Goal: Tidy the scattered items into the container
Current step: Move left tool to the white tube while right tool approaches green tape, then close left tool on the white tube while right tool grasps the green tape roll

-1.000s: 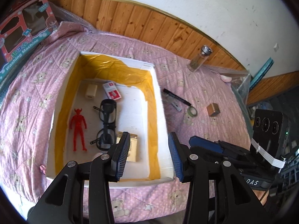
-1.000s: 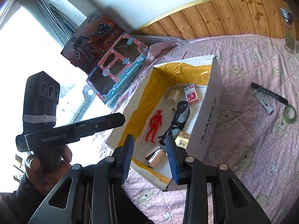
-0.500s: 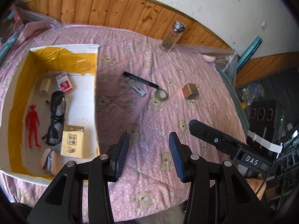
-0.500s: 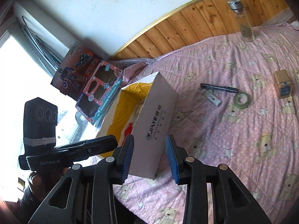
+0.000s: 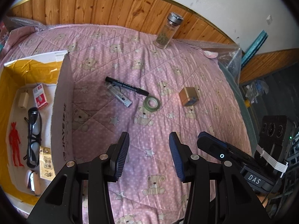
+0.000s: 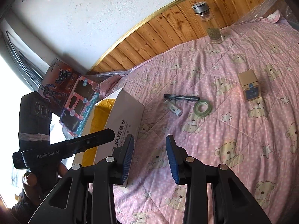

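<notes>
Both tools, left tool (image 5: 148,155) and right tool (image 6: 150,156), are hovering apart and empty, with the black marker (image 5: 127,85) lying crosswise ahead on the bed, right of the box (image 5: 61,112).

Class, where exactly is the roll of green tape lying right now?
The green tape roll lies flat on the pink quilt, outside the box, just right of the black marker's tip and left of the gold box.

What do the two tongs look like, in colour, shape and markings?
Both tongs, left and right, have black angular frames, silver rivets and ribbed dark-blue pads. The right body reads "DAS" and has a white ribbon cable; the left reads "GenRobot.AI".
</notes>
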`<state>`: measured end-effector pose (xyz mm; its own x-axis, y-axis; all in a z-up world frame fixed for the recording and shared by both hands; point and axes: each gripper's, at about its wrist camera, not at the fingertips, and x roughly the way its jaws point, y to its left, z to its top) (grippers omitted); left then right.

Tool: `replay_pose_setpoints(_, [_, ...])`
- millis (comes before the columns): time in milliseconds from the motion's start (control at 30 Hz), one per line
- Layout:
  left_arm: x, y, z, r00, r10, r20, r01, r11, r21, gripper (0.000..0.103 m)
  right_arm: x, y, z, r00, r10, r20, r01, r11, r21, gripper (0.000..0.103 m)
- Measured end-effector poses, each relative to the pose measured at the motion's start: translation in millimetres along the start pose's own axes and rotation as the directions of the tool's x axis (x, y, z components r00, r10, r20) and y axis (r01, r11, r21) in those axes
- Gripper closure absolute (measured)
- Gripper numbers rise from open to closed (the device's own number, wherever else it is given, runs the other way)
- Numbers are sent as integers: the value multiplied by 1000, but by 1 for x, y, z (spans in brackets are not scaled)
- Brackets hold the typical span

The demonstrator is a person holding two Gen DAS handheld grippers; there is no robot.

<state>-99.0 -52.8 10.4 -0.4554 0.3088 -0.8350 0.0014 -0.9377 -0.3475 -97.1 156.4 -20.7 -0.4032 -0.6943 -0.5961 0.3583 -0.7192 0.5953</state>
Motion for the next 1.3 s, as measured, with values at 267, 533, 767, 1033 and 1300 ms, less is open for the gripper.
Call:
replay_pose_setpoints(267, [59, 12, 26, 998, 44, -55, -48, 996, -71, 56, 16, -20, 19, 997, -67, -25, 66, 998, -11, 66])
replay_pose_setpoints(533, [114, 40, 51, 991, 86, -101, -101, 983, -156, 56, 48, -38, 38, 988, -135, -73, 132, 990, -44, 66])
replay_pose_setpoints(767, [153, 57, 64, 985, 114, -132, -139, 971, -195, 56, 86, -52, 53, 974, -195, -118, 184, 978, -94, 66])
replay_pose_setpoints(1033, [180, 61, 75, 979, 150, -138, -175, 965, -197, 56, 123, -70, 60, 955, -265, -134, 248, 961, -125, 66])
replay_pose_setpoints(1300, [191, 53, 77, 978, 184, -96, -198, 967, -163, 42, 163, -88, 57, 917, -365, -160, 328, 919, -217, 68])
